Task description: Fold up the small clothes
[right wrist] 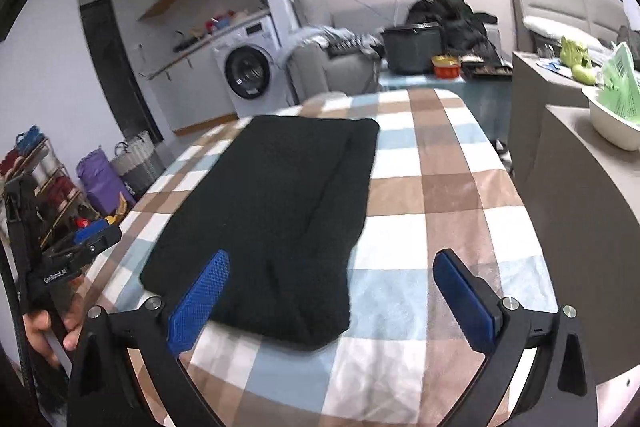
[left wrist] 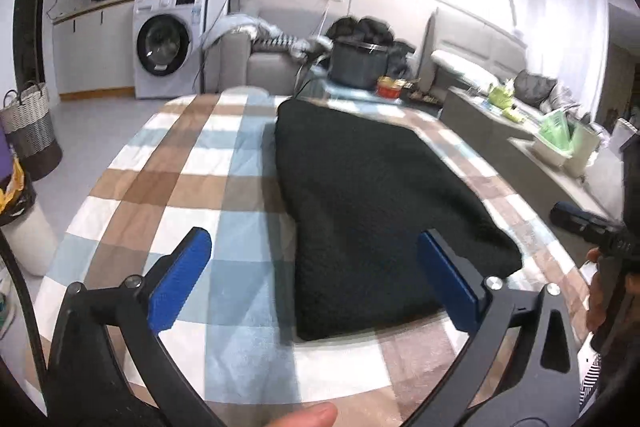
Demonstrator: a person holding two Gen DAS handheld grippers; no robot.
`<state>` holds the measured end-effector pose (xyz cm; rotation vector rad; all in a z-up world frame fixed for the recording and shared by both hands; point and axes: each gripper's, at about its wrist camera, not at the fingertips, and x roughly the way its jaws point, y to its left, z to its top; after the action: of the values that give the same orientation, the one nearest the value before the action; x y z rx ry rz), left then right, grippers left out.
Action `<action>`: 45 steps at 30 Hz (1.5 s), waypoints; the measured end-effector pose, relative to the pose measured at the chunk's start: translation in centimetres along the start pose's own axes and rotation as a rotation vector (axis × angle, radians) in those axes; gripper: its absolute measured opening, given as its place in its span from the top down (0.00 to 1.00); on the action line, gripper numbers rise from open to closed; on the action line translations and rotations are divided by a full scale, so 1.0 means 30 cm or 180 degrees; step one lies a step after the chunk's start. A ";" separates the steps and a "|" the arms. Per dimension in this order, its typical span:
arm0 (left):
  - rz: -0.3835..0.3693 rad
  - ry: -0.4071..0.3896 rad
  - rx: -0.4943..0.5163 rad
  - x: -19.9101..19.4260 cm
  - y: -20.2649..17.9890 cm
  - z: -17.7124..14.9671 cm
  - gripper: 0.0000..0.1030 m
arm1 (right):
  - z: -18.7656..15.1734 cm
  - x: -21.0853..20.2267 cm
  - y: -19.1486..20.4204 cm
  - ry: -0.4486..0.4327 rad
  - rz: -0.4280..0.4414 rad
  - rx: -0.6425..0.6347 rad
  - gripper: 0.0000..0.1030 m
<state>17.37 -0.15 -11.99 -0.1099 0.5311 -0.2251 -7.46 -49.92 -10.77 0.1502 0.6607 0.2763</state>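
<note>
A black garment [left wrist: 384, 195] is lying folded into a long block on the checked cloth [left wrist: 172, 183] covering the table, running lengthwise away from the cameras. The left gripper [left wrist: 312, 279] is hovering over the near end with its blue pads [left wrist: 180, 283] spread wide apart, holding nothing; its right pad is sitting in front of the garment's near edge. The right gripper [right wrist: 332, 299] is also standing wide apart and empty, its left pad overlapping the garment's [right wrist: 280, 211] near corner in that view. Behind the table a washing machine [left wrist: 168, 47] is standing against the wall, and a dark bin [right wrist: 412, 47] is sitting beyond the far end
</note>
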 end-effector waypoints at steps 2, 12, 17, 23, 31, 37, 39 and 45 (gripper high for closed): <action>-0.0024 -0.0061 -0.0001 -0.011 -0.004 -0.012 0.01 | -0.020 0.002 0.015 -0.0028 0.0035 -0.0030 0.00; 0.0033 -0.0232 0.0192 -0.007 -0.050 -0.060 0.01 | -0.063 0.023 0.087 -0.0293 -0.0061 -0.0380 0.00; -0.0017 -0.0200 0.0111 0.009 -0.025 -0.059 0.01 | -0.061 0.021 0.083 -0.0333 -0.0038 -0.0370 0.00; 0.0032 -0.0265 0.0263 -0.003 -0.022 -0.061 0.01 | -0.065 -0.006 0.090 -0.0528 -0.0035 -0.0386 0.00; 0.0046 -0.0203 0.0070 0.010 0.024 -0.057 0.01 | -0.074 -0.022 0.116 -0.0626 -0.0020 -0.0542 0.00; 0.0048 -0.0231 0.0065 0.013 0.033 -0.057 0.01 | -0.084 -0.034 0.148 -0.0694 -0.0060 -0.0696 0.00; 0.0050 -0.0238 0.0060 0.012 0.034 -0.057 0.01 | -0.085 -0.035 0.151 -0.0696 -0.0069 -0.0705 0.00; 0.0067 -0.0268 0.0084 0.011 0.028 -0.062 0.01 | -0.086 -0.051 0.144 -0.0758 -0.0079 -0.0677 0.00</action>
<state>16.84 0.49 -13.88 -0.0877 0.4452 -0.2059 -11.10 -46.14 -10.94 -0.0291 0.3936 0.2977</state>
